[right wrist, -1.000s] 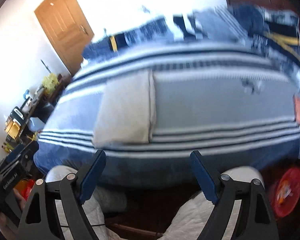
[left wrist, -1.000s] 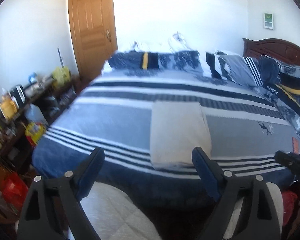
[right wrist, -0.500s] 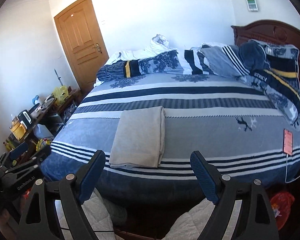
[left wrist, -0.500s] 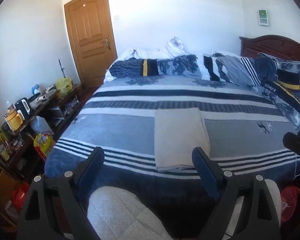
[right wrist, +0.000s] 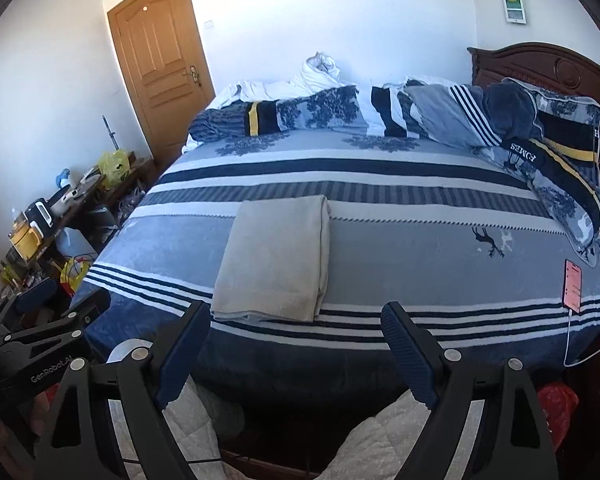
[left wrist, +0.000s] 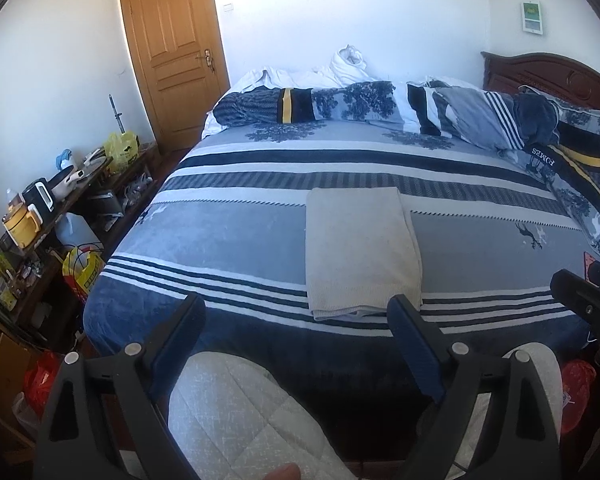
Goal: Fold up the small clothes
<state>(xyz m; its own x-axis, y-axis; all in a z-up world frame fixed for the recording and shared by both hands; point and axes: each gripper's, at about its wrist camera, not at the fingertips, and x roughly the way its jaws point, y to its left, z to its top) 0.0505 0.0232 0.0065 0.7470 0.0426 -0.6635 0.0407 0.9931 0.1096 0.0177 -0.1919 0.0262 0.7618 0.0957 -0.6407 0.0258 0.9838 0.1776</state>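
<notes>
Beige knit garment (left wrist: 360, 248), folded into flat rectangle, near bed's front edge.

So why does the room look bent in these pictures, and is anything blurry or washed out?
Left wrist view: the fisheye lens bows the door and bed, corners go black, and the back wall is washed out by bright light. Right wrist view: same bending and dark corners; the beige cloth is sharp, no motion blur.

A home bedroom: a wide bed (right wrist: 380, 264) with striped bedding, pillows (right wrist: 452, 116) piled by a carved wooden headboard (right wrist: 548, 64), a panelled door (right wrist: 160, 60), and a cluttered low shelf (left wrist: 60, 200) along the left wall.
</notes>
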